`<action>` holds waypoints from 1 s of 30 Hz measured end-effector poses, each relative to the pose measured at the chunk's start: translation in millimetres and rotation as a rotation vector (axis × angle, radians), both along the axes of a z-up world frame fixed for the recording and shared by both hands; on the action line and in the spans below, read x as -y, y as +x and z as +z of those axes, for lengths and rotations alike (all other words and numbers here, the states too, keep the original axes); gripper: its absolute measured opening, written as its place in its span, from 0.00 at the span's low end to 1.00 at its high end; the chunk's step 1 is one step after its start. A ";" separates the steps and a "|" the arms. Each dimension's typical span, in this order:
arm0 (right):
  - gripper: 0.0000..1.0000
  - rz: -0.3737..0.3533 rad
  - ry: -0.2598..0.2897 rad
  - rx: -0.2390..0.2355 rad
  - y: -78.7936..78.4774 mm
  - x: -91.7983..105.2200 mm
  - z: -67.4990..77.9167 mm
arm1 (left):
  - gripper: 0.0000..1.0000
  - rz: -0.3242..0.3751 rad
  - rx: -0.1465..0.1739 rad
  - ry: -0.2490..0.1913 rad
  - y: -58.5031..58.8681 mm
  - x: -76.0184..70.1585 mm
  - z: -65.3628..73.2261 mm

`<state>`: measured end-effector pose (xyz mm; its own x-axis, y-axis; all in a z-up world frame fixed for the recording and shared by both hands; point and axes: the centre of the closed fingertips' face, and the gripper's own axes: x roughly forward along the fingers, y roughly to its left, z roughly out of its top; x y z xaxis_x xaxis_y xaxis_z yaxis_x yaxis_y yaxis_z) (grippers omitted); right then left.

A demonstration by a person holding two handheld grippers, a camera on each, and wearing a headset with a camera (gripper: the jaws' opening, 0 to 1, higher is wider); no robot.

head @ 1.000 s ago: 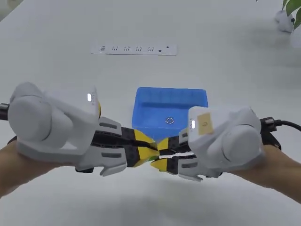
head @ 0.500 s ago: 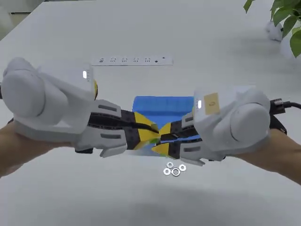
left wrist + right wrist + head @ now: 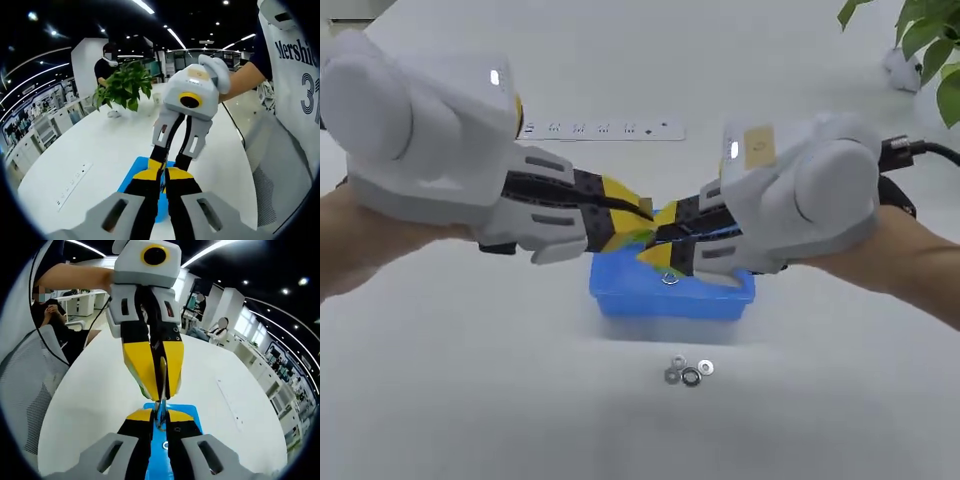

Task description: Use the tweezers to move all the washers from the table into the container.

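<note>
Two handheld grippers meet tip to tip above a blue container on a white table. The left gripper comes in from the left and the right gripper from the right, their yellow-and-black jaws touching over the container's middle. In the right gripper view, the thin metal tweezers run from between the left gripper's jaws down into the right gripper's own pair; both sets of jaws are drawn narrow and pressed on the tweezers. A small cluster of washers lies on the table just near of the container, apart from its front wall. One more small ring shows over the blue just under the gripper tips; whether it rests inside cannot be told. A white power strip lies farther back, and a green plant stands at the far right.
</note>
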<state>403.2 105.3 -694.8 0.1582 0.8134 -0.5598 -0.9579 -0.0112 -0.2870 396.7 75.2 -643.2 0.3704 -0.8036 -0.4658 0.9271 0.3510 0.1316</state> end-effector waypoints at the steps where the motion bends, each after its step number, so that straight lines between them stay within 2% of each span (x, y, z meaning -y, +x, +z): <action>1: 0.10 0.000 -0.002 0.004 1.2 -1.4 -1.1 | 0.07 0.003 0.001 -0.001 2.0 -1.4 -1.2; 3: 0.10 -0.002 -0.001 -0.004 4.2 -4.0 -4.1 | 0.07 0.005 -0.007 -0.005 5.5 -3.8 -4.6; 6: 0.10 0.002 -0.011 -0.008 7.5 -5.9 -13.3 | 0.07 0.002 -0.020 0.012 9.4 -6.9 -14.0; 11: 0.10 0.007 -0.030 -0.003 13.3 -4.6 -26.2 | 0.07 0.001 -0.040 0.018 16.6 -6.0 -27.9; 17: 0.10 -0.013 -0.036 -0.034 22.1 -2.8 -41.8 | 0.08 0.013 -0.075 0.011 28.0 -4.9 -44.1; 19: 0.10 -0.028 -0.033 -0.057 26.8 -1.5 -49.9 | 0.08 0.021 -0.087 0.007 30.5 -1.9 -51.2; 26: 0.10 -0.033 -0.054 -0.091 27.8 0.0 -70.7 | 0.08 0.020 -0.129 0.031 32.6 -0.4 -72.0; 30: 0.10 -0.043 -0.055 -0.104 28.1 0.8 -74.4 | 0.08 0.026 -0.140 0.032 33.0 -0.9 -76.0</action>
<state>431.3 104.4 -769.2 0.1305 0.7747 -0.6187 -0.9825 0.0173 -0.1857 429.7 76.1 -719.2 0.3204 -0.7784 -0.5398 0.9280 0.3724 0.0136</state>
